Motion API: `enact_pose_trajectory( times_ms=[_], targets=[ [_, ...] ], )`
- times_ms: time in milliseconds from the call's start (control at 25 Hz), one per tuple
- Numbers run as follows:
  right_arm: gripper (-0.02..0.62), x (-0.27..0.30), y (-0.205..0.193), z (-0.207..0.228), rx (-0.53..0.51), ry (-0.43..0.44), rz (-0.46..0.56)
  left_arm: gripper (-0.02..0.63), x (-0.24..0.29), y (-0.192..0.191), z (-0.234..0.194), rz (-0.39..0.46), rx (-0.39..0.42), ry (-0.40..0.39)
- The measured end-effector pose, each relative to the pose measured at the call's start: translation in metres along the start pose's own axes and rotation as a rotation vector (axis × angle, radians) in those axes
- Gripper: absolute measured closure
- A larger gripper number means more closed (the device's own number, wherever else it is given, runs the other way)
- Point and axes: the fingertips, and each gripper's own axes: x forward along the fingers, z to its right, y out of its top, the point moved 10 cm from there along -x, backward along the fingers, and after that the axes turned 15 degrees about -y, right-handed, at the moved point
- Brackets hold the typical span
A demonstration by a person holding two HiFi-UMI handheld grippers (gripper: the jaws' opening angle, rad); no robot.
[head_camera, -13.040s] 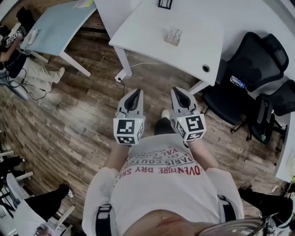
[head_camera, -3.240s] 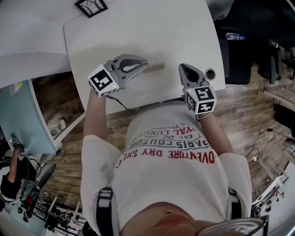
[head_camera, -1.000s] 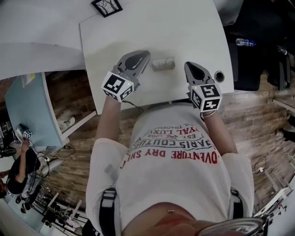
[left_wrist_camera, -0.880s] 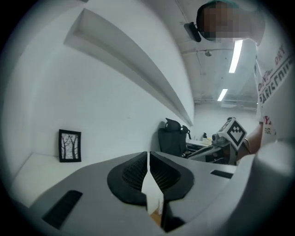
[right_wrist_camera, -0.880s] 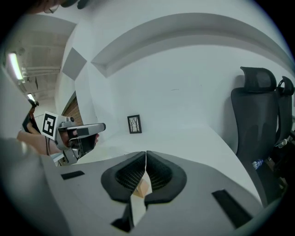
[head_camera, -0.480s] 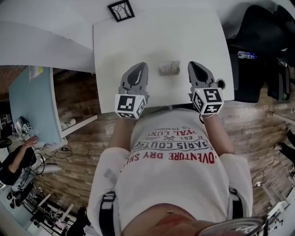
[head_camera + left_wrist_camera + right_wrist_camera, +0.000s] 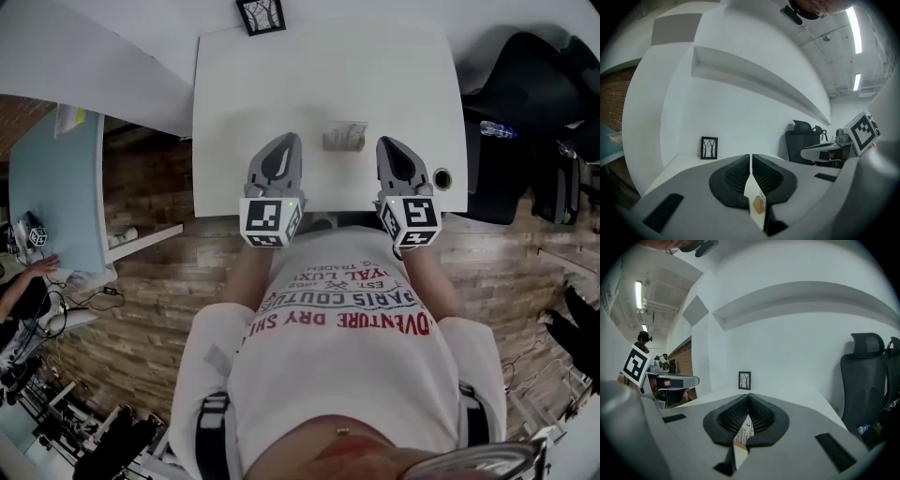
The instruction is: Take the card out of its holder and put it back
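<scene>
Left gripper [image 7: 284,142], right gripper [image 7: 391,148] both pinched together, empty; best part jaws before squarely nearing card holder [image 7: 344,139], upper centre.

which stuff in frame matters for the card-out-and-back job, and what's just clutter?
Job:
- card holder on the white table
- card standing in it
- left tool and right tool, both shut and empty

Lying about:
- framed picture
- office chair
- water bottle
- blue table
</scene>
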Motion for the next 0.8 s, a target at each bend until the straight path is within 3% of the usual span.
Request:
enact_pose_trajectory(
  times_ms=[200,800],
  targets=[
    [0.571,-0.007,0.002,0.002,-0.041,0.01,0.021,0.569,0.0,0.001,0.008,-0.003,-0.01,-0.006],
    [0.571,-0.016,-0.005,0.016,-0.027,0.021,-0.018,0.569,0.004,0.003,0.029,-0.041,-0.046,0.025]
  ],
)
